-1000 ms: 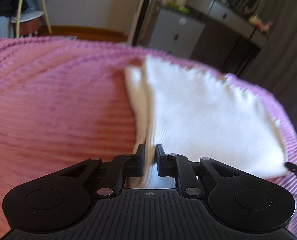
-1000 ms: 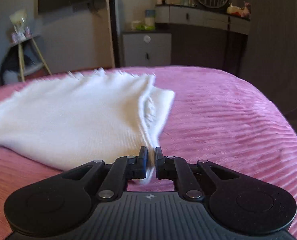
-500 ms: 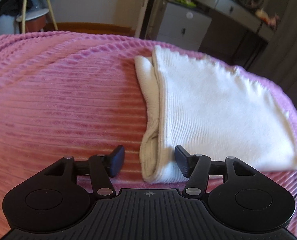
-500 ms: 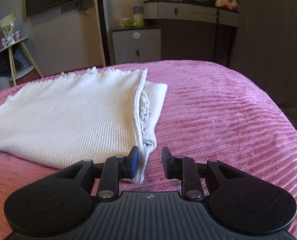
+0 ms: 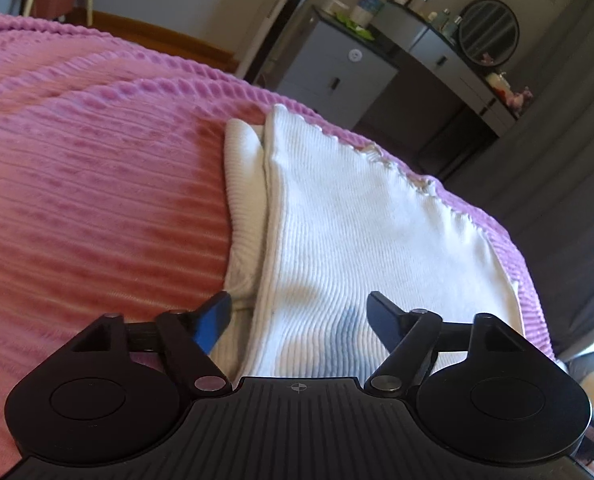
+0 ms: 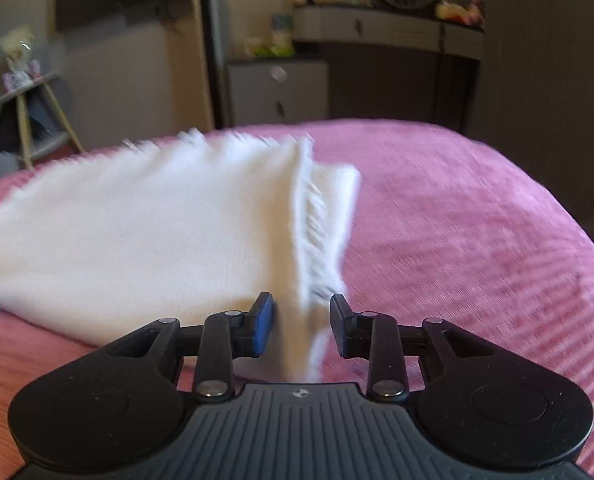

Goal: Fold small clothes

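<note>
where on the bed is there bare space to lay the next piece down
Bare pink bedspread runs wide to the left of the white garment, from its tucked sleeve edge out to the bed's far edge. Another bare stretch lies right of the garment's fringed side. The crowded part is the middle, where the open left gripper and open right gripper straddle the near corners.

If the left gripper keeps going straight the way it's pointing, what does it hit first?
Most likely the white garment: the left gripper is open, and the folded cloth on the pink bedspread lies directly ahead between its fingers.
</note>
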